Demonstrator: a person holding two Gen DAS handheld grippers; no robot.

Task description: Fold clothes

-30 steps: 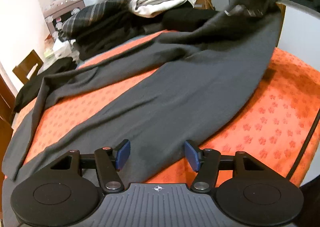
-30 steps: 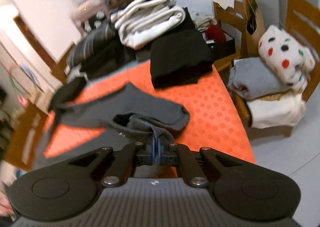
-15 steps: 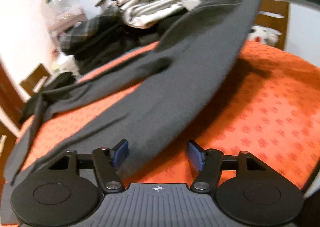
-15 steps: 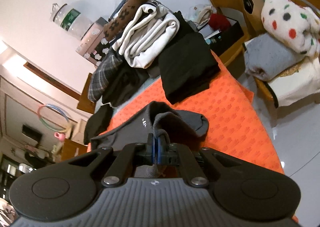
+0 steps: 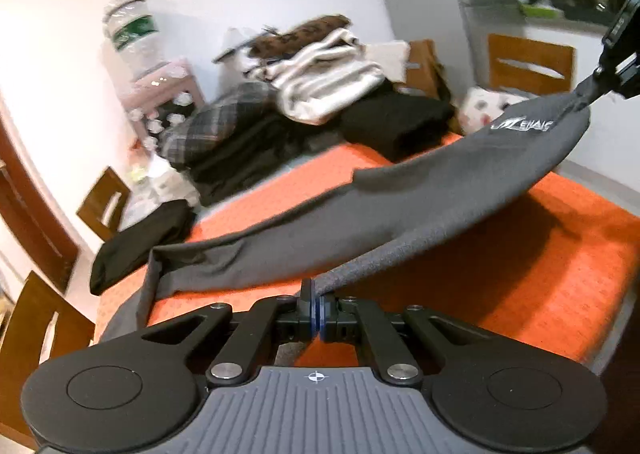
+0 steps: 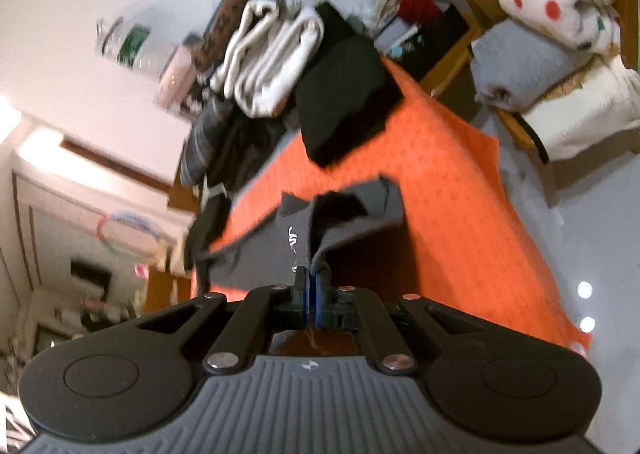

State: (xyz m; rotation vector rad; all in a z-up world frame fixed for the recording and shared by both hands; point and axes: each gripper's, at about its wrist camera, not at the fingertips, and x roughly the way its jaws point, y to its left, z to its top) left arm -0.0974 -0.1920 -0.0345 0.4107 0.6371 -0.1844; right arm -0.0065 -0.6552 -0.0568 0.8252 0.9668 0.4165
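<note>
A dark grey garment (image 5: 440, 189) with a white logo hangs stretched above the orange-covered table (image 5: 560, 254). Its far end still trails on the cloth at the left. My left gripper (image 5: 314, 296) is shut on a rolled edge of this garment, low in the left wrist view. My right gripper (image 5: 596, 87) pinches the other end at the upper right of that view. In the right wrist view the right gripper (image 6: 310, 274) is shut on a bunched fold of the grey garment (image 6: 340, 221), tilted over the orange table (image 6: 460, 193).
Folded clothes (image 5: 320, 77) are stacked at the table's far end, with a black folded piece (image 5: 396, 121) in front. A small black garment (image 5: 140, 234) lies at the left edge. Wooden chairs (image 5: 104, 201) stand around; one chair holds spotted and grey bundles (image 6: 560, 53).
My left gripper has shut on the garment's edge and risen. The grey garment has come up off the table and now spans between both grippers. The right gripper has rolled and shifted sideways.
</note>
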